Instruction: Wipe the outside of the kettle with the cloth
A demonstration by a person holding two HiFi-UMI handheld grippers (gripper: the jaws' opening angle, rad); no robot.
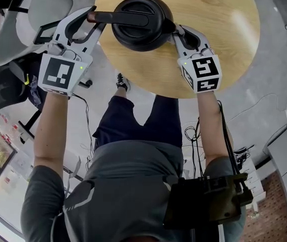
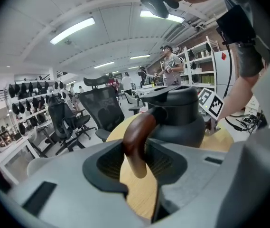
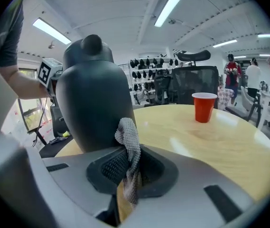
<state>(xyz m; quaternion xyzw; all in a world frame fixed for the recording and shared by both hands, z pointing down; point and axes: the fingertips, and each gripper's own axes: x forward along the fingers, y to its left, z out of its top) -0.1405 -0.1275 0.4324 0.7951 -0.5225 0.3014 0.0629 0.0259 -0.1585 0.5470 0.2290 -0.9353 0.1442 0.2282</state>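
Over the table point(image 1: 224, 44), left gripper point(image 1: 97, 18) clamps the kettle handle point(image 1: 125, 18); right gripper point(image 1: 182, 35) pinches the cloth point(image 3: 128, 137).

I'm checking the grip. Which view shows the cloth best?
The right gripper view: the cloth hangs pinched between the right tool's jaws, close up. The head view hides it behind that tool; the left gripper view doesn't show it.

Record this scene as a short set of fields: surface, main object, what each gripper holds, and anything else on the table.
Surface: round wooden table
Main object: black kettle, upright, lid on
Left gripper: shut on the kettle's brown handle
Right gripper: shut on a grey cloth, whose top lies against the kettle's side
Also on table: red cup, apart from the kettle
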